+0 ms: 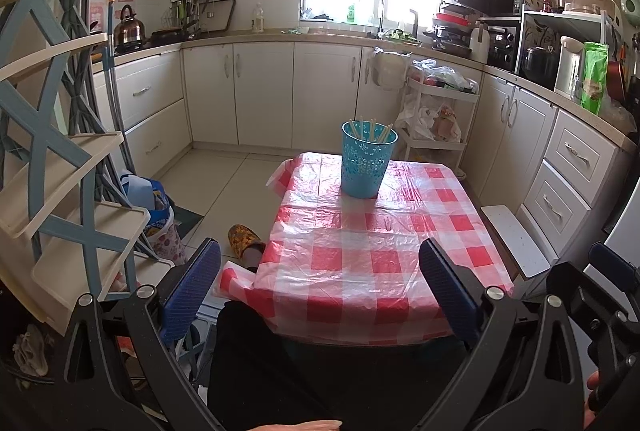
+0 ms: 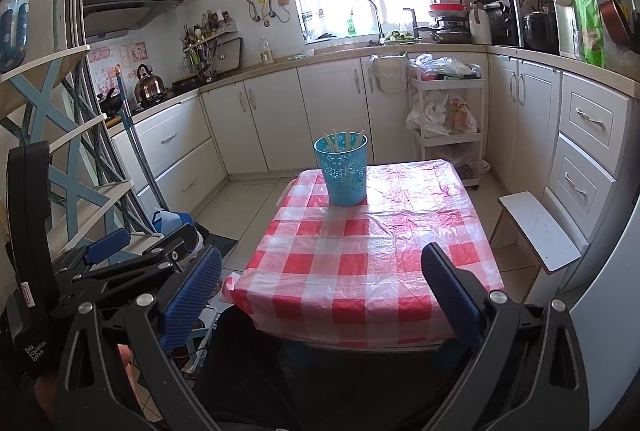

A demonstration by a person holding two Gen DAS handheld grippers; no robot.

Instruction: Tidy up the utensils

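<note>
A blue perforated plastic cup [image 1: 366, 163] stands at the far end of a small table with a red-and-white checked cover [image 1: 372, 263]. Several pale chopsticks [image 1: 372, 130] stand upright in it. The cup [image 2: 344, 173] and chopsticks [image 2: 344, 140] also show in the right wrist view. My left gripper [image 1: 320, 287] is open and empty, held back over the table's near edge. My right gripper [image 2: 320, 291] is open and empty, also near the front edge [image 2: 360, 335]. The left gripper shows at the left of the right wrist view [image 2: 120, 255].
A blue-and-cream shelf rack [image 1: 60, 159] stands close on the left. A white stool [image 2: 540, 231] sits right of the table. A white trolley with bags [image 2: 448, 119] stands behind. Cabinets line the walls. A bag [image 1: 156, 215] and a slipper [image 1: 244, 239] lie on the floor.
</note>
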